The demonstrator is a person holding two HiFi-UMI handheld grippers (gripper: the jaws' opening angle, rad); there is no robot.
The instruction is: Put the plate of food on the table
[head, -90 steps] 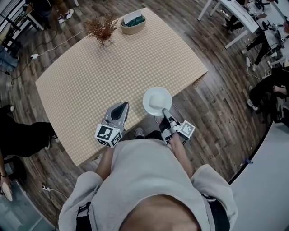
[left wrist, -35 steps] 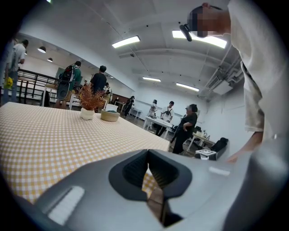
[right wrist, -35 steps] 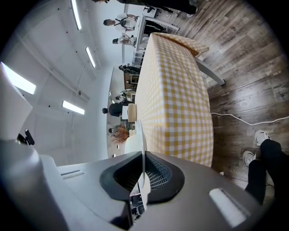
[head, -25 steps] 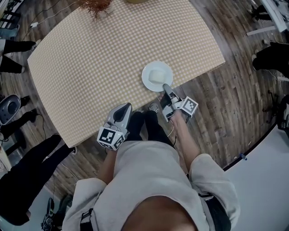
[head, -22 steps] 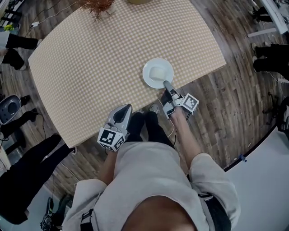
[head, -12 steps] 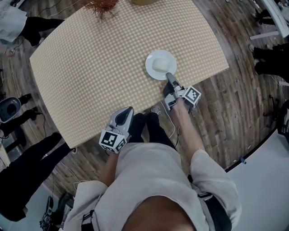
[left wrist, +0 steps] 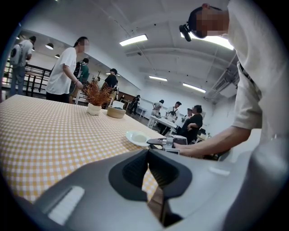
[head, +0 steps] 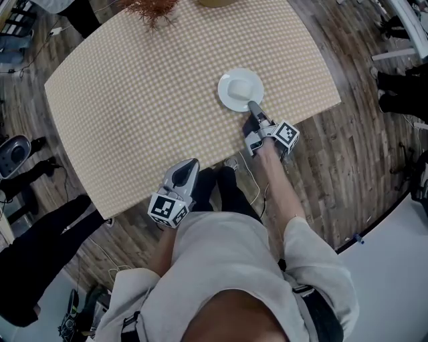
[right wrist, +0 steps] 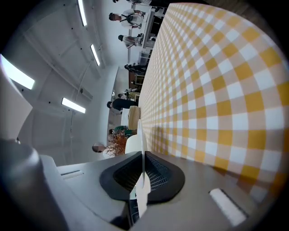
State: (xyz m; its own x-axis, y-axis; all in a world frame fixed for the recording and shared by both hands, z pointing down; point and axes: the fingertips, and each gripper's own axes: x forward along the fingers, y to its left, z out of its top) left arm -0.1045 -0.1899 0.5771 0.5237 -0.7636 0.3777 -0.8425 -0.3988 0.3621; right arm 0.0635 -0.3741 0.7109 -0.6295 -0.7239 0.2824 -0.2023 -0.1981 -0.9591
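A white plate [head: 241,89] with a pale lump of food [head: 237,87] is over the checked table [head: 147,87], near its front right edge. My right gripper [head: 252,105] is shut on the plate's near rim. In the right gripper view that rim [right wrist: 141,135] runs edge-on between the pads of the right gripper [right wrist: 143,155]. Whether the plate rests on the cloth I cannot tell. My left gripper [head: 192,163] hangs shut and empty at the table's front edge. The left gripper view shows its closed jaws [left wrist: 148,153] and the plate [left wrist: 137,137] to the right.
A dried plant in a pot [head: 152,8] and a bowl [head: 217,2] stand at the table's far side. A person's dark legs [head: 40,247] are by the left corner. White tables [head: 408,13] stand at the upper right. Wooden floor surrounds the table.
My right gripper has carried the plate forward, from the table's front edge to farther in over the cloth. The left gripper has stayed at the front edge.
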